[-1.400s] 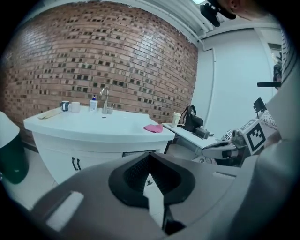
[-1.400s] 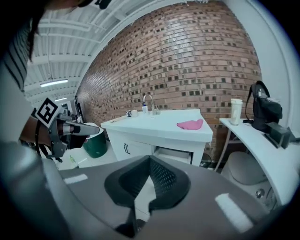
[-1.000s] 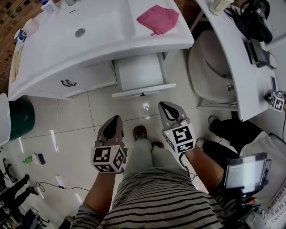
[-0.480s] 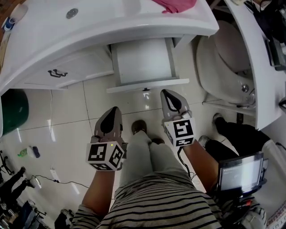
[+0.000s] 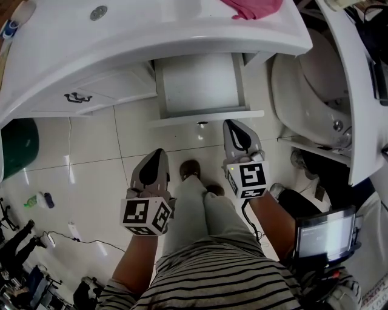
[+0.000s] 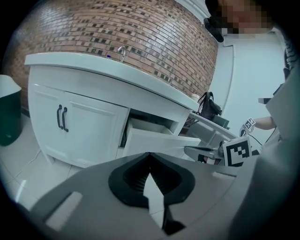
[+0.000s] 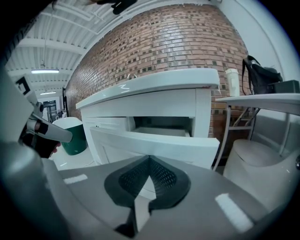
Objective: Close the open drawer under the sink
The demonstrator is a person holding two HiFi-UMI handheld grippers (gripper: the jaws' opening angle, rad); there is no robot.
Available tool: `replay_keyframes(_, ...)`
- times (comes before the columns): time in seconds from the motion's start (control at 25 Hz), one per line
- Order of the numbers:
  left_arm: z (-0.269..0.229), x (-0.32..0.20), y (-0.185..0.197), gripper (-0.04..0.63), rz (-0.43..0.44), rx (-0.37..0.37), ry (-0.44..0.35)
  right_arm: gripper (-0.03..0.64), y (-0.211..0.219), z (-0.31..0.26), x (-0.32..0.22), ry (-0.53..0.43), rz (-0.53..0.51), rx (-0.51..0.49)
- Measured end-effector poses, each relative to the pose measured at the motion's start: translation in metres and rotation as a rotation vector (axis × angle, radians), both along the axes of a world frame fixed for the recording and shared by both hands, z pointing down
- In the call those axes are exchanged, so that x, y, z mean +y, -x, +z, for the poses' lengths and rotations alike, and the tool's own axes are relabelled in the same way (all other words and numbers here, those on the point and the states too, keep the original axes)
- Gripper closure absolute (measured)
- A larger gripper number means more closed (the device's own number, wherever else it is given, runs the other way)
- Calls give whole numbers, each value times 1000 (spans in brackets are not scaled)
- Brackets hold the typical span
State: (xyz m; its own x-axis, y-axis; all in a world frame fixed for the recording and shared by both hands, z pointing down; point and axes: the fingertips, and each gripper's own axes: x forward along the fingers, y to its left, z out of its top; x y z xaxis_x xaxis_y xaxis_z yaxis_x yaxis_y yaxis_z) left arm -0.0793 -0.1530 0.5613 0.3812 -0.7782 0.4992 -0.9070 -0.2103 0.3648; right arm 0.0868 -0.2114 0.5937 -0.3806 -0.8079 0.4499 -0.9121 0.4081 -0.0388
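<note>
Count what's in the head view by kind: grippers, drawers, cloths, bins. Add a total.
Grippers: 2 (left gripper, right gripper; both shut, holding nothing)
Drawers: 1 (open drawer under the counter)
Cloths: 1 (pink cloth on the counter)
Bins: 1 (green bin at the left edge)
Total: 5
</note>
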Motion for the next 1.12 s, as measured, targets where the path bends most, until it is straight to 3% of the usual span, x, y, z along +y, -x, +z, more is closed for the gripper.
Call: replay_keyframes(1.12, 8, -30, 19, 583, -36, -9, 25, 617, 3, -1, -83, -6, 65, -24)
